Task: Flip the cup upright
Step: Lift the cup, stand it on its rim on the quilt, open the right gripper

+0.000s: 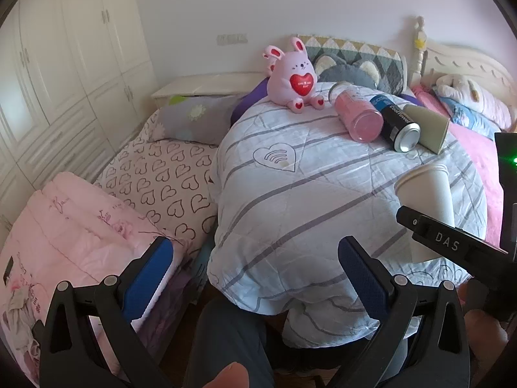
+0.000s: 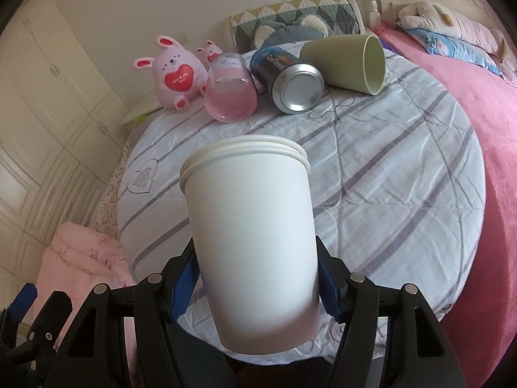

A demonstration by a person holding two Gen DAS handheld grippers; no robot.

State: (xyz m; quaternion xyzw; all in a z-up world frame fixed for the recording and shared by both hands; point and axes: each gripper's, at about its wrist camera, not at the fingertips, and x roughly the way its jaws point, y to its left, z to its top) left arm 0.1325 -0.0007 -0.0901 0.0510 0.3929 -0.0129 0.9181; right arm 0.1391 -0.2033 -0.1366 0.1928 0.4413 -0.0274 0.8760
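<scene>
While the left hand-held gripper (image 1: 255,274) gapes, the right hand-held gripper (image 2: 258,278) clasps 1 white cup (image 2: 252,242).

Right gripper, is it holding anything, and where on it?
The right gripper holds the white cup, fingers clamped on opposite sides of its lower body.

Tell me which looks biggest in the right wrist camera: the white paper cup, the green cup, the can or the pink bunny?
1. White paper cup, though it's nearest the camera, so that may fool us.
2. Green cup.
3. Pink bunny and can look about alike; I can't rank them.
</scene>
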